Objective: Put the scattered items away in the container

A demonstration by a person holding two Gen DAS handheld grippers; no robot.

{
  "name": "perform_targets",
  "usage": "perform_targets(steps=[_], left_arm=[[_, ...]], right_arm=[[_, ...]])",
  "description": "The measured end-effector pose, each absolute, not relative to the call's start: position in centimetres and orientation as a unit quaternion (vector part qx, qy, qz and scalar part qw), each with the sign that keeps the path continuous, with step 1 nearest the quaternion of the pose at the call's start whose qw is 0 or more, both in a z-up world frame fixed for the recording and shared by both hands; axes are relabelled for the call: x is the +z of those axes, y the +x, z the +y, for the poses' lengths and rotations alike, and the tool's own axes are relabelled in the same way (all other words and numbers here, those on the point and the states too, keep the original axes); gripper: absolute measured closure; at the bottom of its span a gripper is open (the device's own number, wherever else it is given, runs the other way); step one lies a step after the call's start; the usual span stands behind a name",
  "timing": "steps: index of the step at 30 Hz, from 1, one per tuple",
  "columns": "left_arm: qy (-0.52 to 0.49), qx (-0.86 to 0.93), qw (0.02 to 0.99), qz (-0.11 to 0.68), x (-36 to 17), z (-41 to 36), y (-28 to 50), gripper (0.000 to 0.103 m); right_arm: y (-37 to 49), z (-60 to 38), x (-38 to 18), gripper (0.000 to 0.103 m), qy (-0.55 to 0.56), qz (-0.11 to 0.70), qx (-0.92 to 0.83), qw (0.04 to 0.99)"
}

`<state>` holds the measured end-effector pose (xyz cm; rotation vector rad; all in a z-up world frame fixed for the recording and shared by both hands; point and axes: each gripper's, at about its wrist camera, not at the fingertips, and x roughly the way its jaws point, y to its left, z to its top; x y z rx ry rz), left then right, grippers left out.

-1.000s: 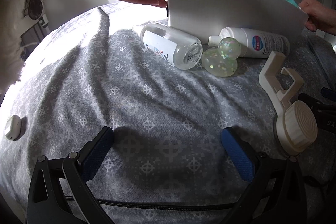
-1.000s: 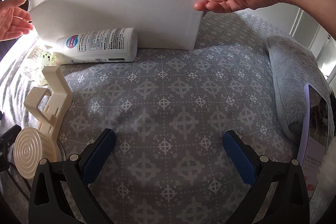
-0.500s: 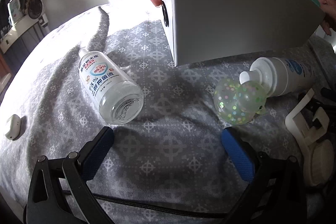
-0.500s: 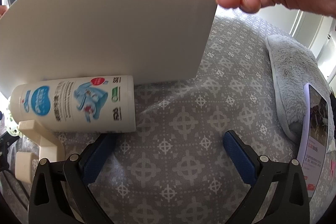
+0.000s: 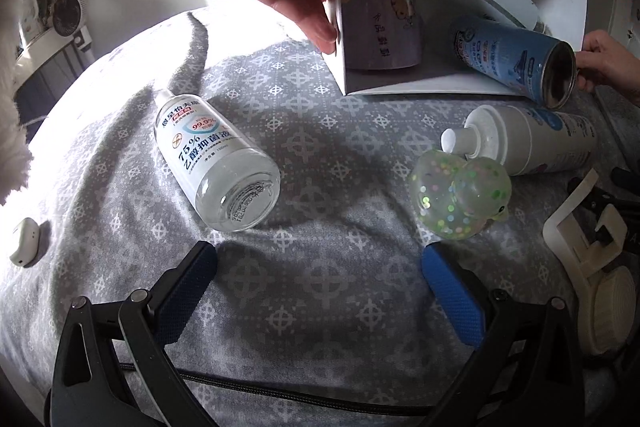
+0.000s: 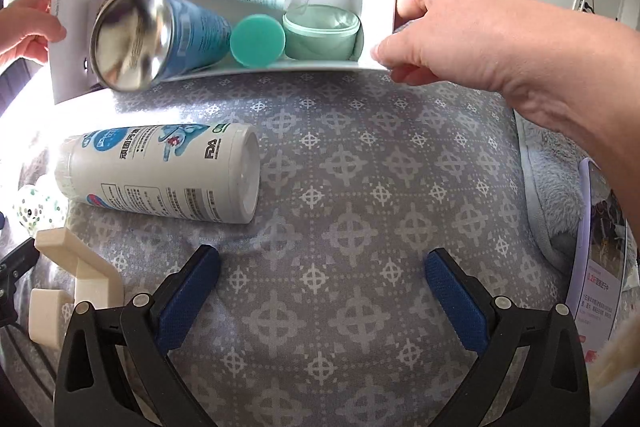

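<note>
My left fingers: the left gripper (image 5: pixel 320 267) has its blue-padded jaws spread wide with nothing between them, only grey patterned bedcover (image 5: pixel 320 327) below.
My right fingers: the right gripper (image 6: pixel 322 277) is just as wide apart and equally empty.
Just ahead of my left fingers: a clear round plastic bottle with a white label (image 5: pixel 216 163) lies on its side, base toward my left pad, cap pointing away and left. Its long axis runs diagonally away from me.
Ahead of my right pad on that side: a soft translucent speckled toy (image 5: pixel 460 197), near the pad.
Ahead-left of my right fingers: a white cylindrical spray bottle with blue print (image 6: pixel 160 173) lies crosswise to my approach, base toward the gap.
Farther out: a white box container (image 6: pixel 224 71) is tipped with its opening toward me, held at both ends by two bare hands (image 6: pixel 472 35); a blue metal can (image 6: pixel 156 37) juts from its mouth.
Nearer arm, my judgement: left for the clear bottle, right for the white one.
Grasp cue: I would close across each bottle's width, turning the wrist for the diagonal one.
</note>
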<state>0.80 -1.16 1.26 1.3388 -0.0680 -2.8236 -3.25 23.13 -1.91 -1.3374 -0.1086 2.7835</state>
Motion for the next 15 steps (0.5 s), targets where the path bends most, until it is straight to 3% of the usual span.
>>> perform_targets(steps=[15], left_arm=[[0.428, -0.903, 0.008, -0.022, 1.35, -1.22, 0.83, 0.000]], right_arm=[[-3.00, 22.70, -1.79, 0.000, -0.433, -0.035, 0.901, 0.026]])
